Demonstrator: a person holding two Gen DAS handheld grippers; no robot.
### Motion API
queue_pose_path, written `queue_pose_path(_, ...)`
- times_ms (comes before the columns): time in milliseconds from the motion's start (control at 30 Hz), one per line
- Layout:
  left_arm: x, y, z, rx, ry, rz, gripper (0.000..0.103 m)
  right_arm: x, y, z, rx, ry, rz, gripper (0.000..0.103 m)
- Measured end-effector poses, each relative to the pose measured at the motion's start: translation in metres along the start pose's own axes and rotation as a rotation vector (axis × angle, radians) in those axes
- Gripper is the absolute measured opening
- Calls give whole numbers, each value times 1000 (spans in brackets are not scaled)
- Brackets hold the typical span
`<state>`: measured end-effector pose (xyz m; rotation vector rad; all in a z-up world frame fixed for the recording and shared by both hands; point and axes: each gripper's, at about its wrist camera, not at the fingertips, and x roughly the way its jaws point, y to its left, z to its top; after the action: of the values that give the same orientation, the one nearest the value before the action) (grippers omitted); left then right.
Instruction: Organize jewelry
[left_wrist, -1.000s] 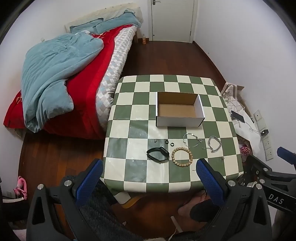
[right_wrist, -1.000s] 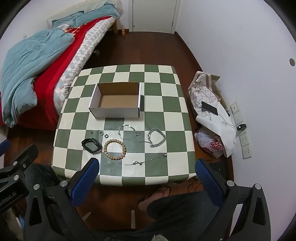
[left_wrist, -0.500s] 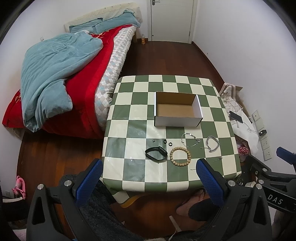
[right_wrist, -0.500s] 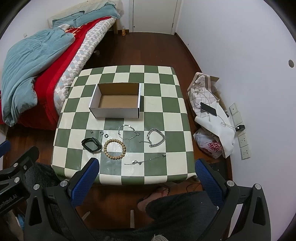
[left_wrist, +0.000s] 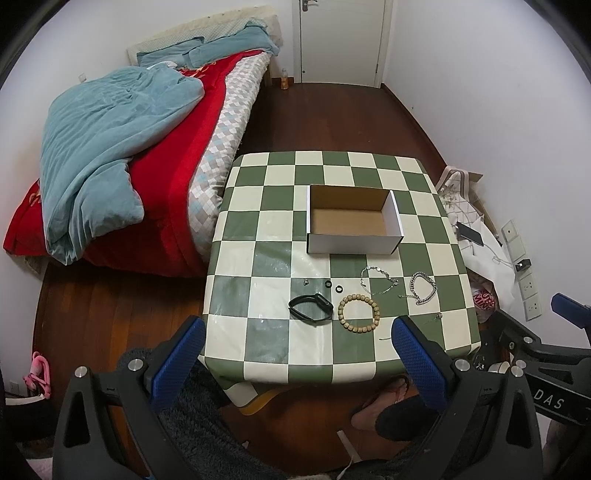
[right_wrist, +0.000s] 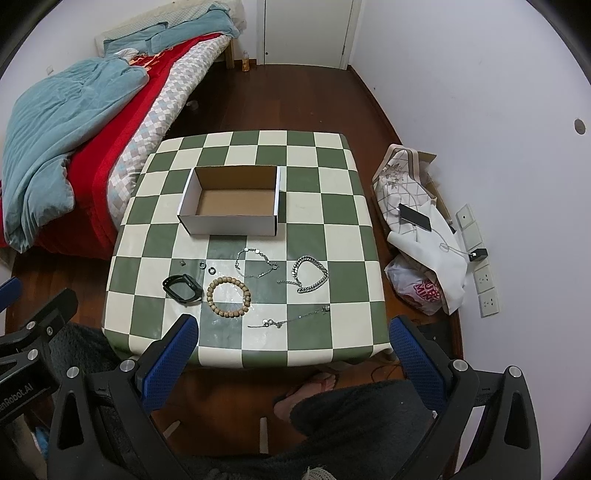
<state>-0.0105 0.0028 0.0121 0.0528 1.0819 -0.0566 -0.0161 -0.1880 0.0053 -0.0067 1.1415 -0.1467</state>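
Note:
An open, empty white cardboard box (left_wrist: 352, 225) (right_wrist: 232, 201) stands mid-table. In front of it lie a black band (left_wrist: 309, 305) (right_wrist: 182, 288), a wooden bead bracelet (left_wrist: 358, 313) (right_wrist: 229, 297), a thin silver chain (left_wrist: 377, 280) (right_wrist: 256, 263), a thick silver chain bracelet (left_wrist: 423, 288) (right_wrist: 309, 275), a thin necklace (right_wrist: 291, 318) and small rings (left_wrist: 332, 285) (right_wrist: 207, 266). My left gripper (left_wrist: 295, 365) and right gripper (right_wrist: 293, 363) are both open and empty, held high above the table's near edge.
The green and white checkered table (left_wrist: 258, 332) (right_wrist: 332, 206) stands beside a bed with a red cover and blue blanket (left_wrist: 110, 147). Bags and a phone (right_wrist: 415, 218) lie on the floor at the right wall. The person's foot (right_wrist: 317, 386) shows under the table.
Both grippers have risen and drawn back a little; the table looks smaller and farther. Nothing on the table has moved.

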Motion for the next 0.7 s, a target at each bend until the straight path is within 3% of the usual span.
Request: queue_pose_path(700, -5, -6, 10, -1, -9, 0, 103, -19, 3, 4, -3, 1, 13, 103)
